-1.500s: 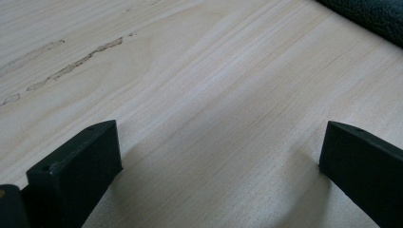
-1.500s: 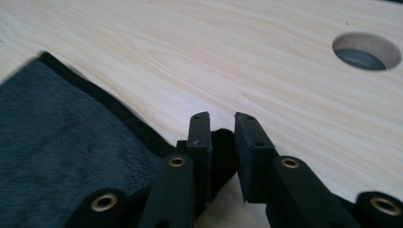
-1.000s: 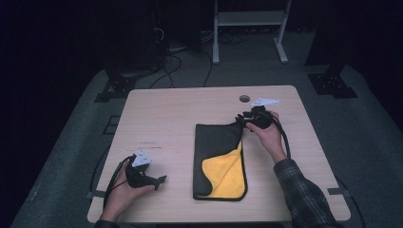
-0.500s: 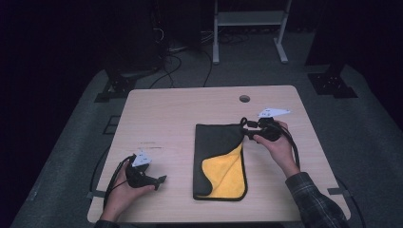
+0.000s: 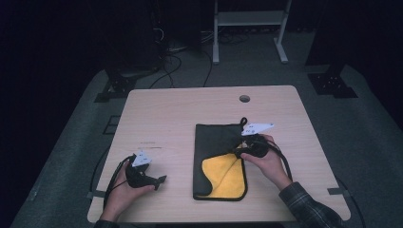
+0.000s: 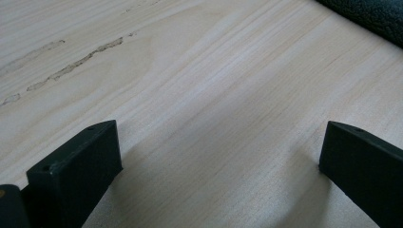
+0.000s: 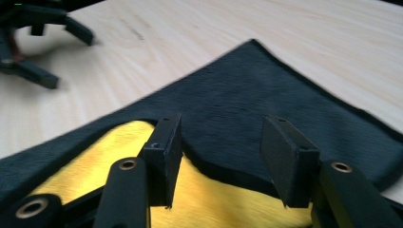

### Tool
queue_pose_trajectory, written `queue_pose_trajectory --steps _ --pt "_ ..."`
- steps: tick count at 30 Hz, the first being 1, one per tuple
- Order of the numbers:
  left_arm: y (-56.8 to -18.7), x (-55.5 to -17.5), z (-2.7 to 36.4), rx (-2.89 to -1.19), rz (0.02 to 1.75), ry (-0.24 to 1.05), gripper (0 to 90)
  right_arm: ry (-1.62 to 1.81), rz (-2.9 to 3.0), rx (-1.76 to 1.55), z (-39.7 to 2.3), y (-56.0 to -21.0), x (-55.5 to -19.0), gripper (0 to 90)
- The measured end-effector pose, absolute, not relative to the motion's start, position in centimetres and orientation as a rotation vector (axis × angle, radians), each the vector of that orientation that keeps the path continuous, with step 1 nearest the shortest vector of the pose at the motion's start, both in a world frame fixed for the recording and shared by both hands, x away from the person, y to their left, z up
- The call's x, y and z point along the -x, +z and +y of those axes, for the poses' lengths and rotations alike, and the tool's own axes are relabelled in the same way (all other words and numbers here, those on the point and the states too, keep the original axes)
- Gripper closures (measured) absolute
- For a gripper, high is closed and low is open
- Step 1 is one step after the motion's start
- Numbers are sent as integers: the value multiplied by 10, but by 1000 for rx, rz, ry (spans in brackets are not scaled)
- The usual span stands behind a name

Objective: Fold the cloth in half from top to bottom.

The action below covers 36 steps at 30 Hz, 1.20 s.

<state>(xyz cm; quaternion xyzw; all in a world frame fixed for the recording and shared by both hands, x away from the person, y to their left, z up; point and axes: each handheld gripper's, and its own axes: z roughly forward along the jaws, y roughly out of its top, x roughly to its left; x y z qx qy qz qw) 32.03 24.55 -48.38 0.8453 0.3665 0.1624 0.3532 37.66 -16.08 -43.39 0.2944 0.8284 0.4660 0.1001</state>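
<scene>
Dark room all round, and one pale wooden table [image 5: 161, 118] in the light with a folded cloth [image 5: 216, 137] lying right of its centre: black on the outside, yellow lining showing where a flap [image 5: 223, 175] is turned back at the near end. A small loop sticks out at the cloth's far edge.

Over to the right gripper [image 5: 243, 153], held low at the cloth's right edge, just where black meets yellow. In the right gripper view its jaws stand apart, nothing between them, with the black hem of the turned flap [image 7: 223, 173] running across right in front of the tips. Contact with the fabric can't be made out from here.

The left gripper [image 5: 159, 180] sits well apart on bare wood at the near-left of the table, jaws spread wide and empty, the cloth's black edge [image 6: 366, 16] just in the far corner of its own view.

This reads as the approach to a pinch, likely for a fold or an unfold. Next it calls for sliding one jaw under that hem and closing on a single layer only; take two layers and the whole cloth drags. The left may be needed to pin the far side.
</scene>
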Motion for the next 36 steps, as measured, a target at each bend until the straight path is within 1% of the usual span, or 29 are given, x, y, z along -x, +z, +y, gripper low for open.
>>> queue_pose_trajectory --steps 12,20,29,32,35,36 --pt "-484 -320 246 -2186 948 420 0 1383 2569 -733 -109 -445 -359 474" --pt "-484 -321 245 -2186 950 420 0 1348 2590 -724 -83 -458 -363 428" --pt "-484 -321 245 -2186 950 420 0 1264 2635 -690 -66 -475 -364 414" --pt "-484 -321 245 -2188 951 419 0 1230 2627 -665 -64 -479 -363 473" --pt "-484 -321 245 -2187 950 420 0 1209 2619 -666 -65 -477 -362 584" --pt "-484 -321 245 -2185 951 420 0 1212 2620 -671 -65 -477 -362 598"
